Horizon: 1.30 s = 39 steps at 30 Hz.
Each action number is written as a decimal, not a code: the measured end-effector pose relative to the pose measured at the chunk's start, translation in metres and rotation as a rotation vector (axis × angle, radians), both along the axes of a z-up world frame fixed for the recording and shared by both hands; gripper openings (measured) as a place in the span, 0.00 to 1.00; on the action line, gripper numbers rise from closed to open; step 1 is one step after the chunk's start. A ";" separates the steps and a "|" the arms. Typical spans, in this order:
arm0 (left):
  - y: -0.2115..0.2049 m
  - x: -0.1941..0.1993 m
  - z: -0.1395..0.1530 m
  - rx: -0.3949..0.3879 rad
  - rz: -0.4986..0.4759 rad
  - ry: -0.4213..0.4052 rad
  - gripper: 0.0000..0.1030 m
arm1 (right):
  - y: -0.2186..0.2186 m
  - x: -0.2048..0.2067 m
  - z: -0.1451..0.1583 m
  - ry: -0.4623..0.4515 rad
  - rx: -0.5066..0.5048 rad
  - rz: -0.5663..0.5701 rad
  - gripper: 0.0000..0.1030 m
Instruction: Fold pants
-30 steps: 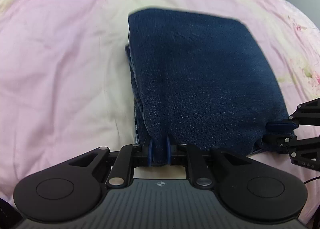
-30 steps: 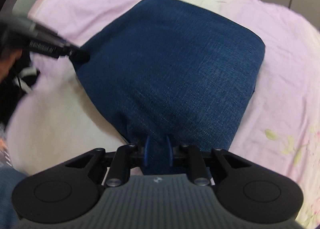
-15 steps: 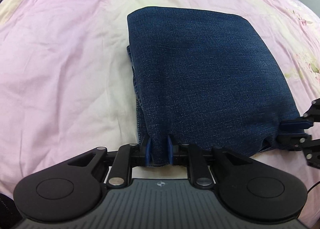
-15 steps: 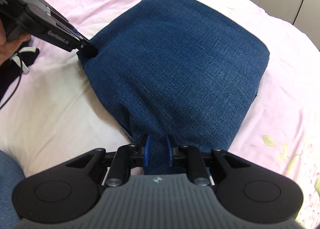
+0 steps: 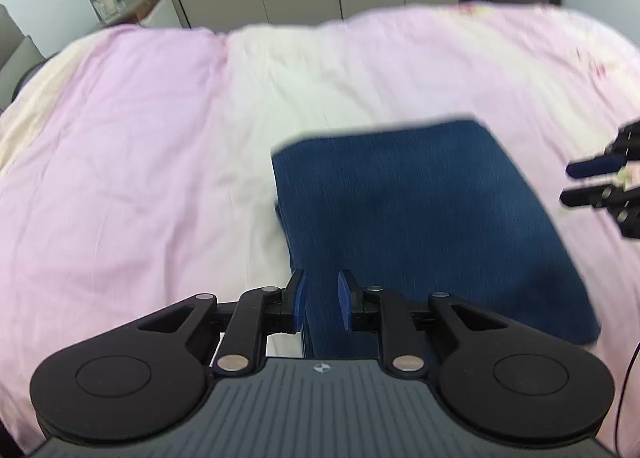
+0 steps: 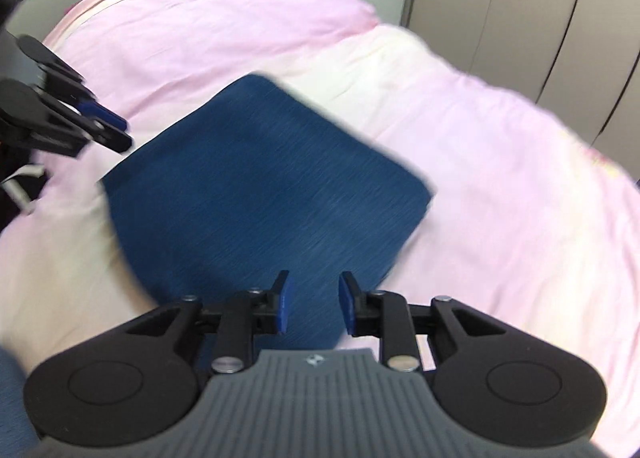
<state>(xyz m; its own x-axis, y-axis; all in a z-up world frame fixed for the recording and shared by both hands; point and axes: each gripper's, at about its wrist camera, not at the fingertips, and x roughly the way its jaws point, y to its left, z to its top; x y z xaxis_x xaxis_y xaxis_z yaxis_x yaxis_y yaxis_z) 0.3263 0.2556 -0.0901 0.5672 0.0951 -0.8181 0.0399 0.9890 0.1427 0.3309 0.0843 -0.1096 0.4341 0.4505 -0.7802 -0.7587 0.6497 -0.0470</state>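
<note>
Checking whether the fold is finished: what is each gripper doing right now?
Left gripper: open, jaws just opened, clear of the folded jeans.
Right gripper: open, jaws just opened, holding nothing.

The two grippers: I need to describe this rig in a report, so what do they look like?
The left gripper and right gripper match: black linkage arms with silver pivot pins, round black discs either side, a ribbed grey body bearing a small emblem, and blue finger pads. A thin dark cable runs at the left view's right edge.

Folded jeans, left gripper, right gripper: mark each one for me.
folded jeans (image 5: 420,209), left wrist view, middle of the top denim layer.
left gripper (image 5: 322,300), left wrist view, gap midway between its blue fingertips.
right gripper (image 6: 314,300), right wrist view, gap midway between its blue fingertips.
</note>
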 end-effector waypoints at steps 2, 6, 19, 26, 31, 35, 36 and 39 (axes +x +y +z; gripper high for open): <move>0.003 0.015 0.004 -0.029 0.011 -0.045 0.23 | 0.003 0.019 0.000 -0.021 0.012 -0.025 0.21; 0.002 0.049 -0.009 -0.070 0.029 -0.084 0.23 | 0.009 0.059 -0.007 -0.012 0.057 -0.084 0.21; 0.035 0.092 -0.094 -0.106 0.112 0.038 0.11 | 0.051 0.134 -0.080 0.082 0.049 -0.123 0.21; 0.031 0.087 -0.082 -0.087 0.139 0.038 0.13 | 0.059 0.139 -0.085 0.090 0.022 -0.151 0.21; 0.033 0.055 -0.049 -0.121 0.131 -0.009 0.19 | 0.040 0.115 -0.057 0.097 0.091 -0.156 0.31; 0.019 0.020 -0.027 -0.137 0.042 -0.039 0.19 | 0.028 0.072 -0.035 0.082 0.118 -0.077 0.31; 0.015 0.012 -0.026 -0.124 0.016 -0.036 0.19 | 0.026 0.061 -0.033 0.086 0.116 -0.058 0.31; 0.005 0.004 -0.043 -0.055 -0.007 0.024 0.18 | 0.021 0.031 -0.037 0.107 0.085 -0.011 0.30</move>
<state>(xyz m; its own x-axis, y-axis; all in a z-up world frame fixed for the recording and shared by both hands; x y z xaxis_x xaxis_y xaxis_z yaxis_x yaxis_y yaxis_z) 0.3304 0.2611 -0.1327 0.5477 0.0463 -0.8354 0.0493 0.9949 0.0874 0.3618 0.1057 -0.1466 0.3556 0.5130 -0.7813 -0.7494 0.6560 0.0896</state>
